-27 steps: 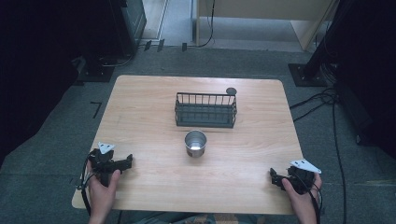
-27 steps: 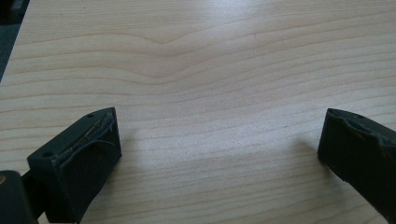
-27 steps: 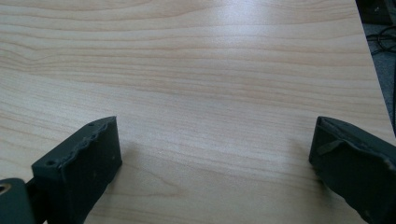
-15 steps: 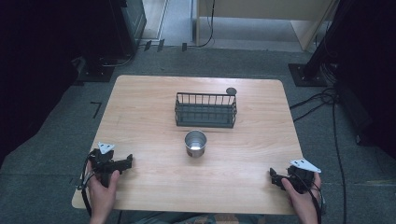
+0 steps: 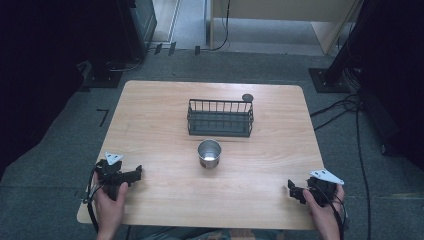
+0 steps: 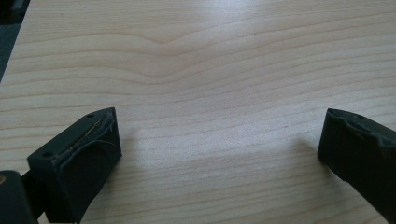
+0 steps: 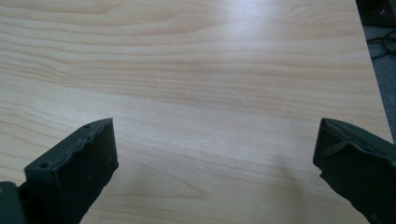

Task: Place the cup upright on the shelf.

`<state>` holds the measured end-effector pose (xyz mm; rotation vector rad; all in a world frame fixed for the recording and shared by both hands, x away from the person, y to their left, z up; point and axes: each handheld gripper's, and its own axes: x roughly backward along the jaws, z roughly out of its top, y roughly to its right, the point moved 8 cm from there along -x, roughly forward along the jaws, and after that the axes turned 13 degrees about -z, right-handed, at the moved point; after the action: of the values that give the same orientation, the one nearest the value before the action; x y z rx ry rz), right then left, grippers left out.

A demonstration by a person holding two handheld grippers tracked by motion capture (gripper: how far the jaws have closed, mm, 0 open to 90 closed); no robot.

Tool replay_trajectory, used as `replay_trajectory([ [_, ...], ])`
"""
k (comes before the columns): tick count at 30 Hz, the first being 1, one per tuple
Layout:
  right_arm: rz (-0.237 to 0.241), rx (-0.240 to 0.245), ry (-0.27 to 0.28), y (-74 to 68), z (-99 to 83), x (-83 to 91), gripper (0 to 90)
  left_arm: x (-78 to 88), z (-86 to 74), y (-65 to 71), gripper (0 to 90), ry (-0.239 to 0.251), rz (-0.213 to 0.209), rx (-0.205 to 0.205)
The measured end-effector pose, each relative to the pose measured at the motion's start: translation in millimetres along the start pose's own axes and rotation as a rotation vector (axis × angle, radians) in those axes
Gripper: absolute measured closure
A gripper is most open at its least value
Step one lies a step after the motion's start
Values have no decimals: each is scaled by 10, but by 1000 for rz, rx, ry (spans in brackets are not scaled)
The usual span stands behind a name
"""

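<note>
Grey carpet surrounds the pale wooden worktop (image 5: 150,125), with dark equipment and cables at the room's edges. From the high view I see a metal cup (image 5: 209,153) standing upright near the middle of the worktop, its open mouth facing straight up, so its long axis runs vertically. Just beyond it, apart from it, sits a black wire basket (image 5: 220,117), whose long side runs across the worktop from left to right. A small dark round thing (image 5: 247,97) lies just behind the basket's far right corner; I cannot tell what it is.

I see my left tool (image 5: 132,175) at the near left corner, held in the left hand (image 5: 111,200), pointing to the right across the worktop. Its jaws stand spread wide in the left gripper view (image 6: 219,140), with bare wood grain between them.

I see my right tool (image 5: 295,191) at the near right corner, held in the right hand (image 5: 325,210), pointing to the left. In the right gripper view (image 7: 215,149) its jaws are likewise spread wide apart over bare wood, with the worktop's edge and grey floor showing at the upper right.

Both tools sit well apart from the cup, which stands between them and farther from me.
</note>
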<state>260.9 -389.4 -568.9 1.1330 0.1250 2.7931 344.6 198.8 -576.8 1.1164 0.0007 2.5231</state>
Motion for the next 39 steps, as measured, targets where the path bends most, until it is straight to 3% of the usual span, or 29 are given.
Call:
replay_trajectory([
  [10,37,26,39,-164,214,70,11,0,0,0,0,1,0,1],
  [17,80,71,64,-399,396,104,11,0,0,0,0,0,0,0],
  [39,179,154,92,-995,631,94,11,1,-1,-1,0,-1,0,-1],
])
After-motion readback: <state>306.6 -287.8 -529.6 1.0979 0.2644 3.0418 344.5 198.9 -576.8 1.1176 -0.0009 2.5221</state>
